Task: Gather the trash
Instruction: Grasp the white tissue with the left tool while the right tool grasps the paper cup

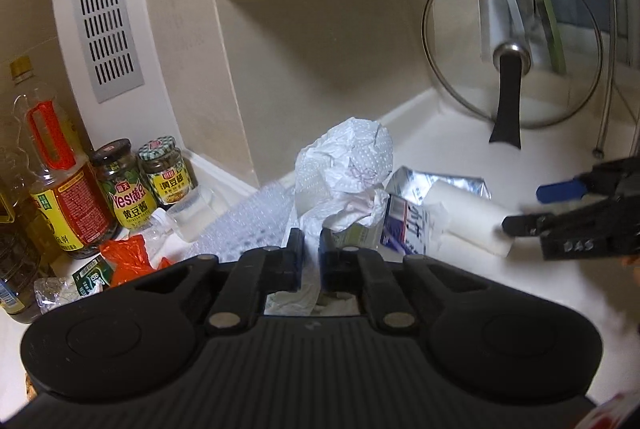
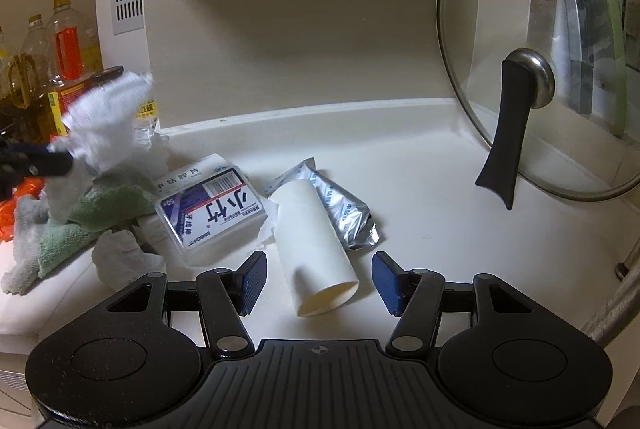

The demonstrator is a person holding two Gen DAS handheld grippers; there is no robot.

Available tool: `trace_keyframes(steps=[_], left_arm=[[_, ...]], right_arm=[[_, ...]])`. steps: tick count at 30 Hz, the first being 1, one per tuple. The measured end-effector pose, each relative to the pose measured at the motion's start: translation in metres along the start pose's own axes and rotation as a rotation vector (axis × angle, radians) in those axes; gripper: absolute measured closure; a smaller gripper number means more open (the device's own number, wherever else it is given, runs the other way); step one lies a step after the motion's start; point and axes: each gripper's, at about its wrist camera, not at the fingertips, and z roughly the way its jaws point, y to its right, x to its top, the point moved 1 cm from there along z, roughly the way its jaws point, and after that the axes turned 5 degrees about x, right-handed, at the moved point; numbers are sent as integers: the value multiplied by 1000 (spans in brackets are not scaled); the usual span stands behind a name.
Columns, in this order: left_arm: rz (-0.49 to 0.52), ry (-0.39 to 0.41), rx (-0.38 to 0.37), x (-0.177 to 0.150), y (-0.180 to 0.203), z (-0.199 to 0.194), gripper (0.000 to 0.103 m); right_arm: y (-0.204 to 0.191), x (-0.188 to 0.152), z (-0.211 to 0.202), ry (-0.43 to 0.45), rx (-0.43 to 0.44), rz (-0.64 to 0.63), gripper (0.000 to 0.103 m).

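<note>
A crumpled white paper towel (image 1: 344,165) stands up from my left gripper (image 1: 313,261), which is shut on its lower end. The right wrist view shows that towel (image 2: 108,117) blurred and raised at the far left, above a green cloth (image 2: 100,213). A white cardboard tube (image 2: 316,249) lies on the pale counter (image 2: 440,229) between the blue pads of my right gripper (image 2: 320,281). The pads stand apart from it on both sides. A silver foil wrapper (image 2: 344,217) and a clear plastic box (image 2: 208,205) lie beside the tube. In the left wrist view my right gripper (image 1: 524,207) reaches the tube (image 1: 468,217) from the right.
A glass pot lid (image 2: 528,77) leans against the wall at the right. Sauce jars (image 1: 160,169) and oil bottles (image 1: 64,181) crowd the left corner, with an orange wrapper (image 1: 128,257) and bubble wrap (image 1: 248,221) in front. A white plastic wad (image 2: 124,261) lies near the counter's edge.
</note>
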Motion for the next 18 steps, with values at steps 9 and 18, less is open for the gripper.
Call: trace_keyframes(steps=[9, 18], left_arm=[[-35, -35, -28, -5, 7, -4, 96], [-30, -60, -32, -15, 12, -6, 96]], right_arm=[[4, 9, 38, -75, 0, -49, 45], [2, 11, 53, -124, 25, -49, 62]])
